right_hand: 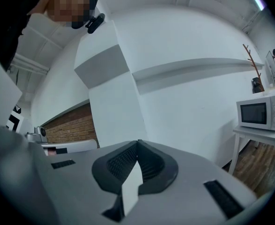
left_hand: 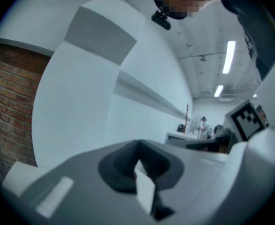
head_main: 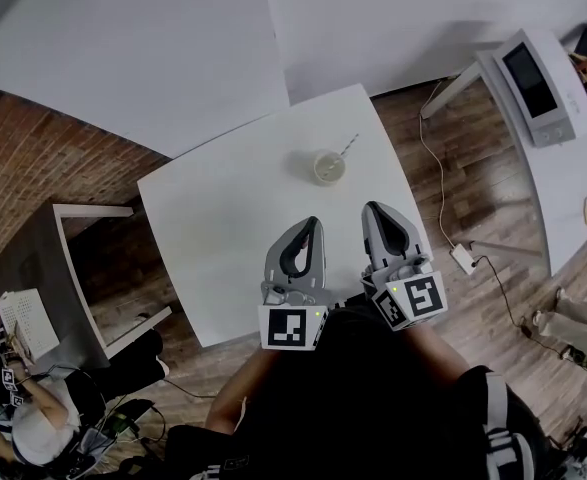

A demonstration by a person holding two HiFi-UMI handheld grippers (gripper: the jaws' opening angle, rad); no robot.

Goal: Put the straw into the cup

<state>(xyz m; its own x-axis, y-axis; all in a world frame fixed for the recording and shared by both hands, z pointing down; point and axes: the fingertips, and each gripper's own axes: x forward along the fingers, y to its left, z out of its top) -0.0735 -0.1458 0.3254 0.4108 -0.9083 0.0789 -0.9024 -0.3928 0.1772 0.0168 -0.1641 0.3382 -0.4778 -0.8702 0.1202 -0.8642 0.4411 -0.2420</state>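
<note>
A small pale cup stands on the white square table, toward its far right part. A thin straw slants up and to the right from the cup's rim; I cannot tell how deep its lower end sits. My left gripper and right gripper hover side by side over the table's near edge, well short of the cup, both shut and holding nothing. The left gripper view and the right gripper view show closed jaws aimed up at white walls; neither shows cup or straw.
A microwave sits on a white stand at the right. A power strip with cables lies on the wooden floor right of the table. A lower white desk stands left, and a person sits at the lower left.
</note>
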